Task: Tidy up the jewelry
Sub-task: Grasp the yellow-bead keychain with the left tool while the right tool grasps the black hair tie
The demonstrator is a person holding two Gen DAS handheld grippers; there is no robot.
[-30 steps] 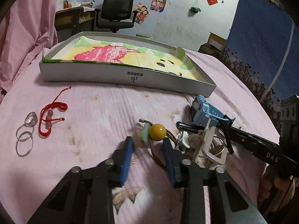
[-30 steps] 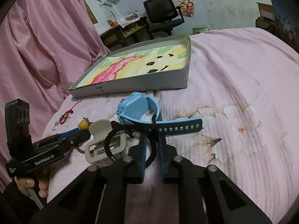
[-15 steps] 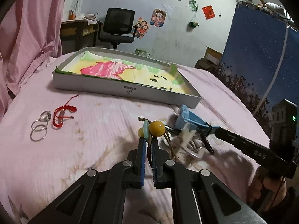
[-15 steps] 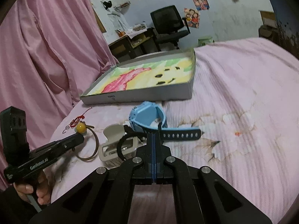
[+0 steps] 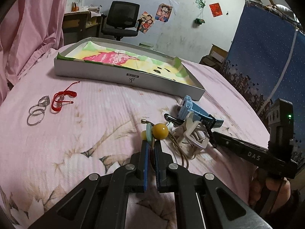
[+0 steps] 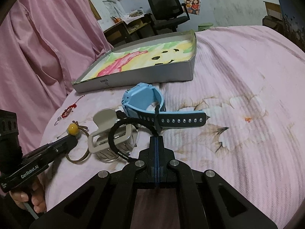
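Since first earlier frame, both tools closed and raised. Left tool (image 5: 151, 148) clamped on beaded cord (image 5: 159, 131), yellow bead seen just above tips, cord loop trailed on bed (image 5: 95, 118). Right tool (image 6: 156, 140) pressed shut on black cord (image 6: 114, 131), looped over hair clip (image 6: 112, 133) beside blue watch (image 6: 143, 101). Box (image 5: 162, 85) placed behind; red bracelet (image 5: 61, 100) and rings (image 5: 36, 112) left apart.

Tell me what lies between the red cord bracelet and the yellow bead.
Only bare pink bedsheet separates the red cord bracelet and the yellow bead, as the left wrist view shows.
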